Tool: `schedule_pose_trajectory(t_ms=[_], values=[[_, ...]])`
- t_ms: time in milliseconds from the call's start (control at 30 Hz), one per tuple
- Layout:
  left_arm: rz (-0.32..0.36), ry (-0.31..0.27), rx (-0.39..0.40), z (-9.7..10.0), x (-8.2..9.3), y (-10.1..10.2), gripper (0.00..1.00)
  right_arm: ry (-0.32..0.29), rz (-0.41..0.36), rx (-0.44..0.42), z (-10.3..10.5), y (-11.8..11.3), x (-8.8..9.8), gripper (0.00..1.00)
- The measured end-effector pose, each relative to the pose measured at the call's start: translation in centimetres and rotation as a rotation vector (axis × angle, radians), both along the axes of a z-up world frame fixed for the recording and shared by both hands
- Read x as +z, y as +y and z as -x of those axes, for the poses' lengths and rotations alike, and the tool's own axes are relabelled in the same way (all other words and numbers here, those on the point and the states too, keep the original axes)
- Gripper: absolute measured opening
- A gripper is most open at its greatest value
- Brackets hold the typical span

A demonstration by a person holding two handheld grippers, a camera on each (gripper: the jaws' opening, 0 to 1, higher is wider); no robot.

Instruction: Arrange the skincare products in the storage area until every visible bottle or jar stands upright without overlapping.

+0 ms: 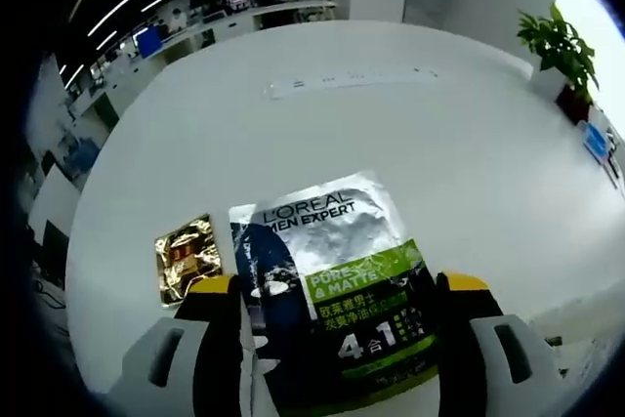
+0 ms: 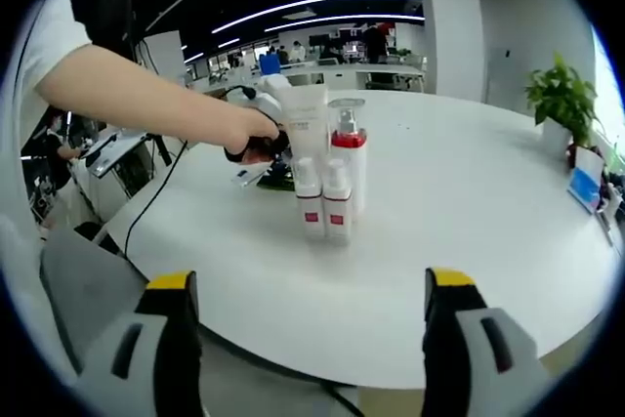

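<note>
1. Left gripper point(image 1: 337, 339): jaws spread wide, nothing pinched. It hovers low over the white round table point(image 1: 469, 163).
2. Between its jaws lies a flat silver sachet point(image 1: 332, 290), L'Oreal Men Expert print with a green band, face up on the table. Neither jaw visibly touches it.
3. Just outside the left jaw, beside the sachet: a small gold foil packet point(image 1: 186, 257), also lying flat.
4. Well ahead of the left gripper, a long white strip point(image 1: 352, 81) lies across the table's far part.
5. Right gripper point(image 2: 308, 324): jaws spread, empty, held off the near table edge point(image 2: 322, 363).
6. Straight ahead of it, well apart: a tight cluster of white skincare bottles point(image 2: 330, 178), all upright. Two small ones with red labels stand in front, a pump bottle with a red collar and a taller white tube behind.
7. The person's hand point(image 2: 256, 136) reaches in ahead and to the left, holding the other gripper just behind the cluster; a cable point(image 2: 156, 204) trails from it off the table.
8. Potted plant point(image 2: 559, 95) far ahead-right, at the table's edge.
</note>
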State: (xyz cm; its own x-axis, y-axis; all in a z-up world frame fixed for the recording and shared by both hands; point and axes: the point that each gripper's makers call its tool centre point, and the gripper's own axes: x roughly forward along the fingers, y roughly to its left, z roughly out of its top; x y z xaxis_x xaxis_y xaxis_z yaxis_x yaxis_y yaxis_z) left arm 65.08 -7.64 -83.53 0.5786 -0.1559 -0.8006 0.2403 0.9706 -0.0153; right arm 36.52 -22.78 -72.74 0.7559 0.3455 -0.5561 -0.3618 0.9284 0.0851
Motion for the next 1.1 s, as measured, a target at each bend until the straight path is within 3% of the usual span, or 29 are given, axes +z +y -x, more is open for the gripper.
schedule_pose_trajectory(t_ms=[100,167,200,233,667,800,867,1100], values=[[0.01,-0.003,-0.005,0.1,0.1,0.0,0.73,0.0,-0.001,-0.001,0.0,0.0,0.0,0.96],[0.034,-0.028,0.005,0.0,0.6,-0.4,0.58,0.0,-0.001,-0.004,0.0,0.0,0.0,0.96],[0.015,-0.021,0.011,0.2,0.6,-0.1,0.54,0.0,-0.001,-0.005,0.0,0.0,0.0,0.96],[0.044,-0.005,0.003,0.4,0.3,-0.6,0.55,0.0,-0.001,-0.007,0.0,-0.1,0.0,0.96],[0.009,-0.029,-0.041,0.4,0.9,-1.0,0.53,0.003,-0.002,-0.018,0.0,-0.2,0.1,0.96],[0.015,-0.029,-0.065,0.4,1.0,-1.4,0.48,0.003,-0.005,-0.022,0.0,-0.2,0.1,0.95],[0.022,-0.032,-0.066,0.4,1.1,-1.4,0.4,0.003,-0.005,-0.022,0.0,-0.2,0.0,0.95],[0.04,-0.016,-0.064,0.3,1.3,-0.7,0.33,0.003,-0.007,-0.022,0.0,-0.2,0.1,0.95]])
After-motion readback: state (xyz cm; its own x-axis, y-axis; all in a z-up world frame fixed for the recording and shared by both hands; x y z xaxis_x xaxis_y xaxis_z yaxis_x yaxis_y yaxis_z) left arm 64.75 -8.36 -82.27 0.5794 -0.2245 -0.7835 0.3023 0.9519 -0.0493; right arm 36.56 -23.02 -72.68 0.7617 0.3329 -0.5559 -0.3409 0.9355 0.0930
